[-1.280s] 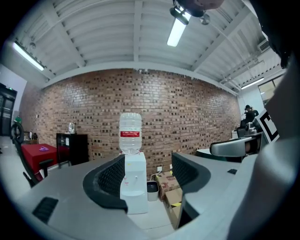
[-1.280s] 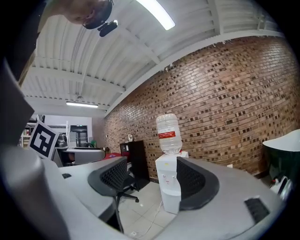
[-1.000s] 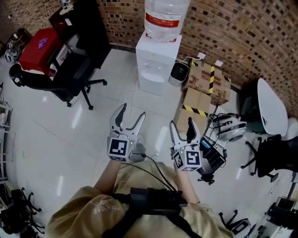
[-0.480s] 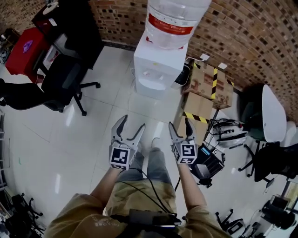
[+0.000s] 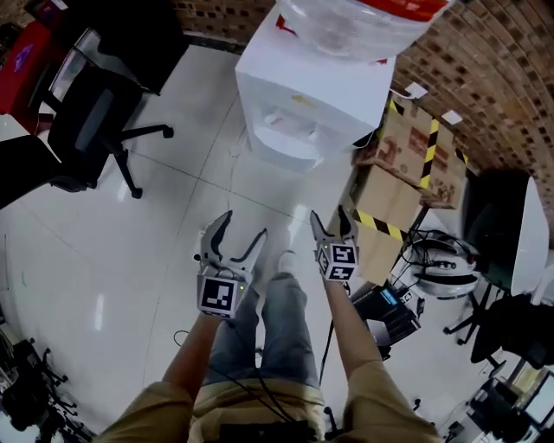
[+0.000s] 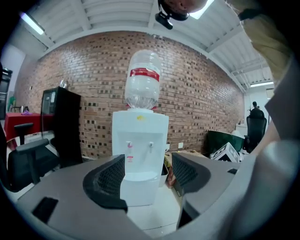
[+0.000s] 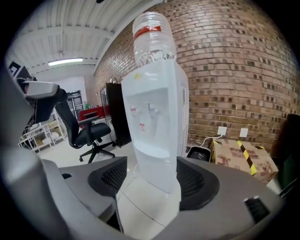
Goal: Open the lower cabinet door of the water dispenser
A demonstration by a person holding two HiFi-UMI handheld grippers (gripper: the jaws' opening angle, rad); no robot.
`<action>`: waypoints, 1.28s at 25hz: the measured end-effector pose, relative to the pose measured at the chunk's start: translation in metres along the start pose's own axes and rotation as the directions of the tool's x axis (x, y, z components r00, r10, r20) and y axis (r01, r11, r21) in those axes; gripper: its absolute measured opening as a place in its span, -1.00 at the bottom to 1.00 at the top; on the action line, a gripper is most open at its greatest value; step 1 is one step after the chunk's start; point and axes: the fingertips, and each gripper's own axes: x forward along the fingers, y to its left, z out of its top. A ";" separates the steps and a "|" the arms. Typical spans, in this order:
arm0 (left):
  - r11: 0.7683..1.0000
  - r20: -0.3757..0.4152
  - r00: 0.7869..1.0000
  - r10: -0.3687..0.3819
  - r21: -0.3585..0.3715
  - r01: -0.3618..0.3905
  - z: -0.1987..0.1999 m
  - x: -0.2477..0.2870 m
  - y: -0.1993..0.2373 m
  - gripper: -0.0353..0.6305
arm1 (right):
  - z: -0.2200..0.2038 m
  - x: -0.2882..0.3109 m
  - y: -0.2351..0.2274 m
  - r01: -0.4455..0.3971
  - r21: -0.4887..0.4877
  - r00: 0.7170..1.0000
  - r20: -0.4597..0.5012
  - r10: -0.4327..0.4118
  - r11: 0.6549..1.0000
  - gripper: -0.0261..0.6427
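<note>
Water bottle (image 5: 346,22): top cut off by the head view's upper edge. Water dispenser (image 5: 307,95): lower cabinet door (image 6: 138,192) outline and handle too small to discern.

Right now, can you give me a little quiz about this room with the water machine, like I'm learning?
1. True or false: the right gripper is touching the water dispenser.
2. What sits on top of the water dispenser? A) a clear bottle B) a flower pot C) a lamp
3. Fill in: in the head view, the cardboard boxes with striped tape stand to the dispenser's ____.

Key:
1. False. Bare floor lies between them.
2. A.
3. Right.
</note>
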 end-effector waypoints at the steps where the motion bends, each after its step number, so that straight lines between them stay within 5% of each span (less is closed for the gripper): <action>1: 1.000 0.000 1.000 0.004 0.003 -0.004 -0.011 0.012 0.003 0.04 | -0.011 0.018 -0.009 -0.001 0.000 1.000 -0.004 0.001 1.000 0.08; 9: 0.998 0.023 1.000 0.009 0.063 -0.010 -0.091 0.092 0.023 0.05 | -0.076 0.170 -0.065 -0.067 -0.017 0.998 -0.006 0.067 0.998 0.08; 13: 0.998 0.024 1.000 0.011 0.067 -0.013 -0.113 0.113 0.028 0.05 | -0.114 0.234 -0.078 -0.176 0.072 0.981 -0.070 0.181 0.982 0.08; 16: 0.999 0.024 1.000 -0.004 0.053 0.003 -0.119 0.124 0.031 0.05 | -0.127 0.261 -0.097 -0.164 0.053 0.981 -0.099 0.169 0.985 0.03; 19: 0.998 0.014 1.000 -0.011 0.067 0.010 -0.120 0.127 0.035 0.05 | -0.125 0.273 -0.099 -0.139 0.002 0.984 -0.117 0.138 0.990 -0.10; 25: 0.999 -0.024 1.000 -0.005 0.045 0.006 -0.118 0.112 0.032 0.05 | -0.138 0.256 -0.086 -0.137 0.062 0.976 -0.162 0.146 0.989 -0.27; 29: 0.999 -0.048 0.999 -0.009 0.037 0.011 -0.117 0.100 0.029 0.05 | -0.162 0.231 -0.053 -0.201 0.006 0.948 -0.253 0.196 0.980 -0.30; 32: 1.000 -0.054 0.999 0.005 0.018 -0.004 -0.114 0.081 0.031 0.05 | -0.183 0.205 -0.010 -0.276 0.055 0.913 -0.296 0.279 0.960 -0.36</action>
